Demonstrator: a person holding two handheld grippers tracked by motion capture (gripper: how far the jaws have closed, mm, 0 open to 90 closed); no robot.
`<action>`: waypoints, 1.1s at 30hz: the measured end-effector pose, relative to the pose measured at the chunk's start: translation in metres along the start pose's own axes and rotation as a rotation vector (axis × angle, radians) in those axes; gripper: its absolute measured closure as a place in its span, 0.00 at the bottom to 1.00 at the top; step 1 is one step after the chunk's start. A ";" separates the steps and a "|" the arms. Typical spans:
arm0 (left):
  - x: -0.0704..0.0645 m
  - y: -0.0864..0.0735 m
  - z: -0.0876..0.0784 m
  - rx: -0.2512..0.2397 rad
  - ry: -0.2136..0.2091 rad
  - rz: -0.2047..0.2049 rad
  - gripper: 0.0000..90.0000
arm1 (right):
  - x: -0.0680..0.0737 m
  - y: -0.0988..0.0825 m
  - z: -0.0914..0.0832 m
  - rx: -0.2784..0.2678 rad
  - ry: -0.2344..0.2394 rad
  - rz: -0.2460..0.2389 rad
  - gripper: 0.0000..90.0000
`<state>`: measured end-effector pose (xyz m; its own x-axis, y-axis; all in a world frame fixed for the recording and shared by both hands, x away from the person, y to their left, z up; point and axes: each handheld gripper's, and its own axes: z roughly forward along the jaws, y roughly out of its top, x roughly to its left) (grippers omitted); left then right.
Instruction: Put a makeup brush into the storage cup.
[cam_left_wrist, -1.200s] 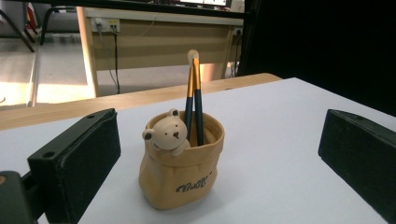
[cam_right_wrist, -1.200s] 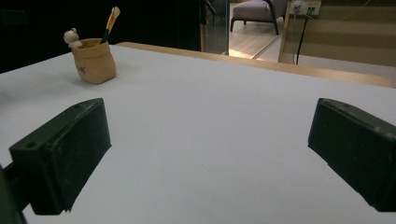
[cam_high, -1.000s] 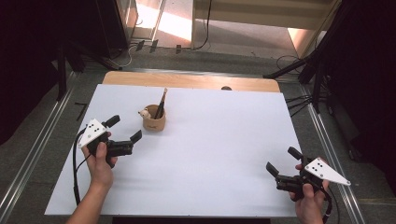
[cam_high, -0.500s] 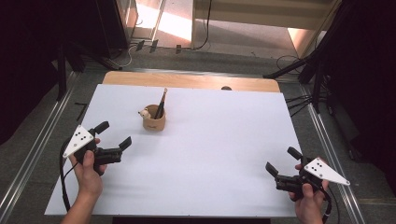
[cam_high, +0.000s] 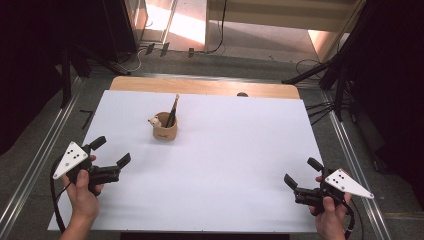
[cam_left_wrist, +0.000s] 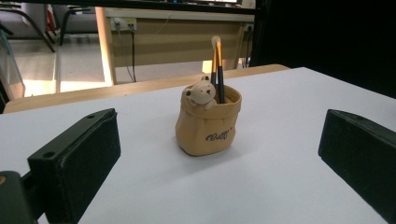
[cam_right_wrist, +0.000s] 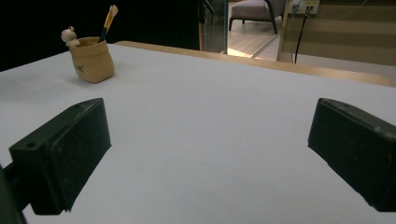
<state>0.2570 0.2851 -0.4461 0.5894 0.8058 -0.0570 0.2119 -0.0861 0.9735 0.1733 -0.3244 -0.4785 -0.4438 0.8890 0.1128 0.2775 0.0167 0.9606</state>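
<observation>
Standing upright, sack-shaped tan holder (cam_high: 165, 132), slim brush (cam_high: 173, 109), matte white table (cam_high: 240, 165)

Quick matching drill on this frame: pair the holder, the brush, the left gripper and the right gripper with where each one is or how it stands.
Things:
1. holder
2. brush
3. left gripper
4. right gripper

States:
A. open, near the table's front right corner
B. standing inside the pouch, tip up
C. open, at the table's left edge, jaws facing the pouch
D. tan, bear on its rim, on the white table

Pairs: 1-D, 2-B, 3-C, 4-A
</observation>
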 end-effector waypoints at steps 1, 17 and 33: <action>0.001 0.000 -0.002 0.002 0.002 0.006 0.00 | 0.000 0.000 0.000 -0.001 0.000 -0.002 0.00; 0.012 -0.011 -0.029 -0.006 0.039 -0.029 0.00 | -0.002 0.001 -0.002 -0.005 -0.007 -0.003 0.00; 0.018 -0.021 -0.053 0.004 0.052 -0.031 0.00 | -0.003 0.000 -0.003 -0.007 -0.013 -0.002 0.00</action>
<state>0.2222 0.3324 -0.4557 0.5414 0.8373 -0.0755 0.2325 -0.0629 0.9706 0.1721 -0.3288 -0.4776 -0.4335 0.8946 0.1082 0.2712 0.0151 0.9624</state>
